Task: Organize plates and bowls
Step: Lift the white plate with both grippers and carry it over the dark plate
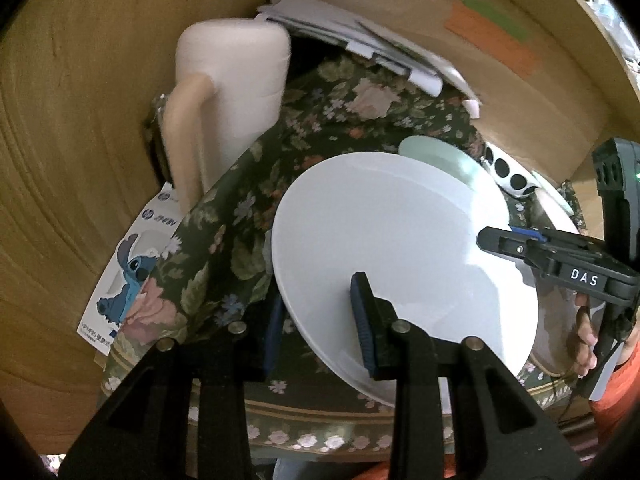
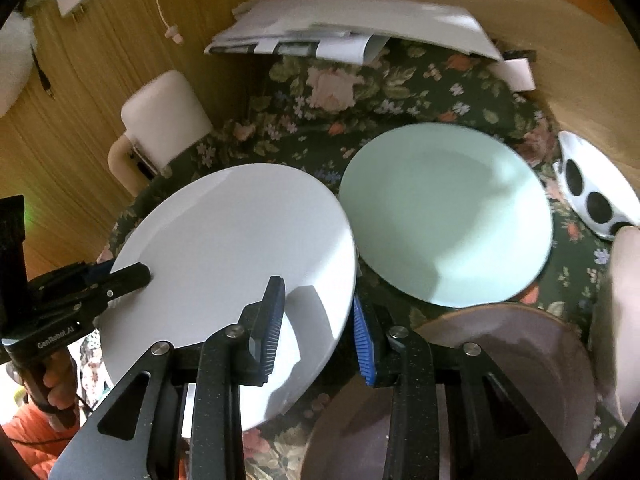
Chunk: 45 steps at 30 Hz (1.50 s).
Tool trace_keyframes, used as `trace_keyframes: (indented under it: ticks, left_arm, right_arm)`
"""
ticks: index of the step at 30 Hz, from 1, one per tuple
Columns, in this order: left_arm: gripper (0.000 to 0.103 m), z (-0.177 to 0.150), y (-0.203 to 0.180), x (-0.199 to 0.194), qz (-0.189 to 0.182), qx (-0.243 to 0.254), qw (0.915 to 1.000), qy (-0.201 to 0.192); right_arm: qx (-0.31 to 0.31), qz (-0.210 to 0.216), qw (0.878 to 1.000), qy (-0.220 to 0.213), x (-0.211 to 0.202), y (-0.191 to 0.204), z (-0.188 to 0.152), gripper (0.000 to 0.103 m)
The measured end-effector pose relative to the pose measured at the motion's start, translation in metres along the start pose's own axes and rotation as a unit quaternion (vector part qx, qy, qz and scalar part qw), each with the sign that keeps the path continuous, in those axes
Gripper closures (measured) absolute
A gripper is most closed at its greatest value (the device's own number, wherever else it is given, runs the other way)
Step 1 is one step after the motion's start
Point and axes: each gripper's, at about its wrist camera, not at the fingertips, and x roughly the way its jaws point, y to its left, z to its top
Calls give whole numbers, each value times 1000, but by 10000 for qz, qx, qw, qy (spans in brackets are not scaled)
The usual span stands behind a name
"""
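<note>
A large white plate (image 1: 400, 240) hangs tilted above the floral tablecloth, held at opposite rims by both grippers. My left gripper (image 1: 318, 300) is shut on its near-left rim, one blue pad above the plate and one below. My right gripper (image 2: 316, 296) is shut on the plate's (image 2: 232, 240) right rim. Each wrist view also catches the other gripper: the right gripper (image 1: 490, 240) at the plate's right edge, the left gripper (image 2: 136, 274) at its left edge. A mint-green plate (image 2: 448, 216) lies flat on the cloth beyond, partly hidden behind the white plate in the left wrist view.
A pale pinkish dish (image 2: 500, 360) sits under my right gripper. A white dish with black dots (image 2: 592, 188) lies at the far right. Stacked papers (image 2: 352, 28) lean at the back by the wooden wall. A white padded chair back (image 1: 232, 80) stands left of the table.
</note>
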Motion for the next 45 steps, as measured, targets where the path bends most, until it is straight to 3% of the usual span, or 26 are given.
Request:
trace_keyframes:
  ticks: [24, 45]
  left_arm:
    - [71, -2, -89, -6, -551, 752, 9956, -106]
    - [71, -25, -150, 19, -724, 1160, 9899, 370]
  right_arm:
    - [648, -388, 9954, -595, -82, -53, -51, 73]
    - [1295, -401, 9886, -649, -106, -110, -103, 73]
